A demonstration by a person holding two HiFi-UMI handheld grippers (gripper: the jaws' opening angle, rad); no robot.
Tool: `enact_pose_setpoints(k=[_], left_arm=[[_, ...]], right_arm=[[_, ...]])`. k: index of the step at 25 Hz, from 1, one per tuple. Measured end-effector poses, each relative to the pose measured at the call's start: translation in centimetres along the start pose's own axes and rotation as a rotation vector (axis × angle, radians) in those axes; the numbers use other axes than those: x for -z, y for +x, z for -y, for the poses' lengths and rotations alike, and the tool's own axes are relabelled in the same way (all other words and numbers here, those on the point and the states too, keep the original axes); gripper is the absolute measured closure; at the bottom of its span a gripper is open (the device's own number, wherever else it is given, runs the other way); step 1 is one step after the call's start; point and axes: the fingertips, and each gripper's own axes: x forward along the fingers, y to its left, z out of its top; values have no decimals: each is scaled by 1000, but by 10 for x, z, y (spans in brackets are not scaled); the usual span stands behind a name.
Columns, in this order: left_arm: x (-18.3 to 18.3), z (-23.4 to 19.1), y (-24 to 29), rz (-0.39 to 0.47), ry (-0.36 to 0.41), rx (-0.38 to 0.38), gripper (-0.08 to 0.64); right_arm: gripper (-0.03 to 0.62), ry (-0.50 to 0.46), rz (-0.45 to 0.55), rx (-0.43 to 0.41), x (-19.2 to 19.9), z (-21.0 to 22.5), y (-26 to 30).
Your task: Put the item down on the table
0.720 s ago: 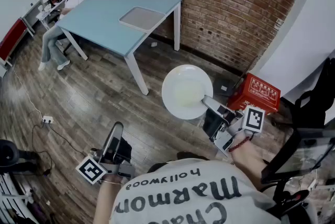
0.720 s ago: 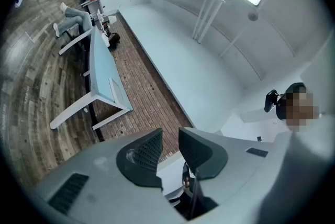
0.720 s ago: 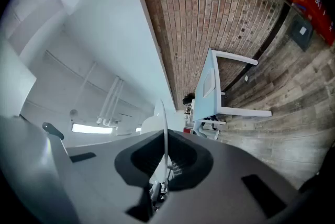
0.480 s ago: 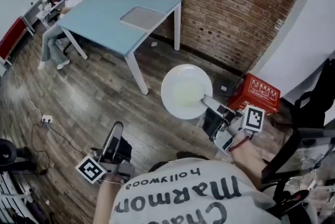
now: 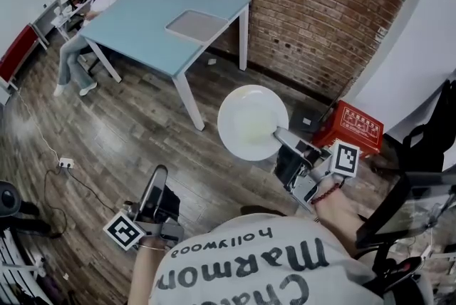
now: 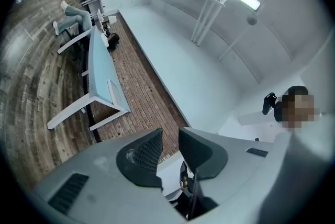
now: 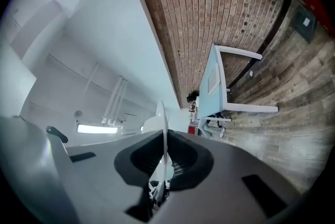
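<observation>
Head view
- right gripper point(image 5: 283, 137): held out low at the right, over the floor, with its marker cube beside the person's wrist.
- plate point(image 5: 251, 122): white and round, lying roughly level in the air, pinched at its near right rim by the right gripper. It is well apart from the table.
- table point(image 5: 135, 29): pale blue with white legs, standing against the brick wall point(image 5: 320, 18) at the upper left.
- tray point(image 5: 196, 26): grey and flat, lying on the table near its right end.
- left gripper point(image 5: 158, 181): low at the person's left side, over the wooden floor point(image 5: 128, 132), carrying nothing.
- red box point(image 5: 349, 127): on the floor by the wall, just right of the plate.
- seated person point(image 5: 84, 18): at the far left end of the table.

Left gripper view
- fingers point(image 6: 148, 154): the two dark pads stand a narrow gap apart, and only the room shows between them.
- background: the table seen from its side, with brick and a white wall beyond.

Right gripper view
- grip: both pads are pressed against the plate, which shows edge-on as a thin white blade rising between them.
- background: the table far off beside the brick wall.
</observation>
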Motion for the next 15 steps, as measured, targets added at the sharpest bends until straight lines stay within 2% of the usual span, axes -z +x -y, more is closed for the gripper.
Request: enact_pose_setpoints(k=[3,5,6,8,10,12,15], left_arm=[[-3,-1,-2,-8,10,-5,463],[-1,-8,-6,-41,48,-48,463],[0,-14,-8,-63,93,-86,463],[-2,-24,-13,-88,234,-167,466],[-8,-28,-14,-71,338,-207,488],[-9,-28,-12,-56,347,-191,495],[-4,-31,-5,-92,302,-135,495]], right_arm=[[571,-8,-1,1,4,0,4],[571,-10,5,2,7,1,6],[571,-13,7,4,9,3,7],[571,-21,12,8,10,7,8],[571,-18,23,14,7,13,8],[571,-6,33,21,3,18,9],[571,14,32,34,0,28,14]])
